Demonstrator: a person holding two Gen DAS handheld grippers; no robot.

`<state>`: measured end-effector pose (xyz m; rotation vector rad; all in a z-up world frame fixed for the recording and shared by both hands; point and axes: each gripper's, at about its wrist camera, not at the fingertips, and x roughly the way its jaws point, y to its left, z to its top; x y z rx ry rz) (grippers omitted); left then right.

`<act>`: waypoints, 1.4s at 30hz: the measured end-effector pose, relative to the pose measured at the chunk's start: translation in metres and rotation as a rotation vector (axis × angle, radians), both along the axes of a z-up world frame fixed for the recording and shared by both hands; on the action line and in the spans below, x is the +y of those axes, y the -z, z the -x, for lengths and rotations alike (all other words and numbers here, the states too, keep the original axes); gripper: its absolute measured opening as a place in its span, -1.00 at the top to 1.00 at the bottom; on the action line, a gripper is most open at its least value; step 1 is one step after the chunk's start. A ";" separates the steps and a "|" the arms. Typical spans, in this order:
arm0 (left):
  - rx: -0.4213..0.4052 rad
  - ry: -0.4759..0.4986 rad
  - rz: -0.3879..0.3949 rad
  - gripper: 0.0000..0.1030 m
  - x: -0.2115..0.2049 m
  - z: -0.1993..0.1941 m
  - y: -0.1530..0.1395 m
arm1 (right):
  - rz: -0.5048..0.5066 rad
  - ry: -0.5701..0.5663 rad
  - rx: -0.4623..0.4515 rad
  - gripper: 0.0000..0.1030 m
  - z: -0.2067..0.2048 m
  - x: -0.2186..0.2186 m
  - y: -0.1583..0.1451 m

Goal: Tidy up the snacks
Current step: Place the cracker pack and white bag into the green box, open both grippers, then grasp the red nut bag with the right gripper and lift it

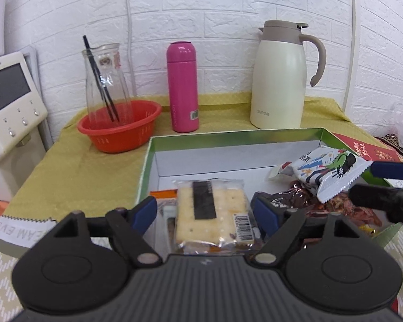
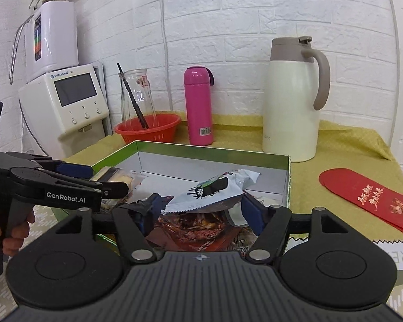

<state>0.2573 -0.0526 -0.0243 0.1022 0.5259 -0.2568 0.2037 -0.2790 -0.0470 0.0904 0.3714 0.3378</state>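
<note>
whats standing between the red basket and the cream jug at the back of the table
The pink bottle stands upright on the yellow cloth between the red basket and the cream jug, touching neither. Both wrist views show it.

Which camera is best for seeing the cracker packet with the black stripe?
The left wrist view. There the cracker packet lies face up between the open fingers of the left gripper, so its black stripe and barcode show. In the right wrist view only its edge peeks out behind the left gripper.
</note>
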 end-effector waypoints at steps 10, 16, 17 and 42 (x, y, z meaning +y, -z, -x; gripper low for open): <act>-0.070 -0.032 -0.023 -0.93 0.013 0.048 -0.013 | 0.040 0.040 -0.091 -1.00 0.059 0.005 -0.013; -0.078 0.019 0.056 -0.94 0.022 0.098 -0.014 | -0.025 0.064 -0.029 -1.00 0.099 -0.005 -0.001; -0.065 0.040 0.068 -0.94 0.022 0.105 -0.012 | -0.049 0.060 -0.006 -1.00 0.102 -0.008 0.003; 0.187 0.190 0.107 -0.95 -0.004 0.142 0.052 | -0.518 0.099 0.383 -1.00 0.091 -0.048 0.055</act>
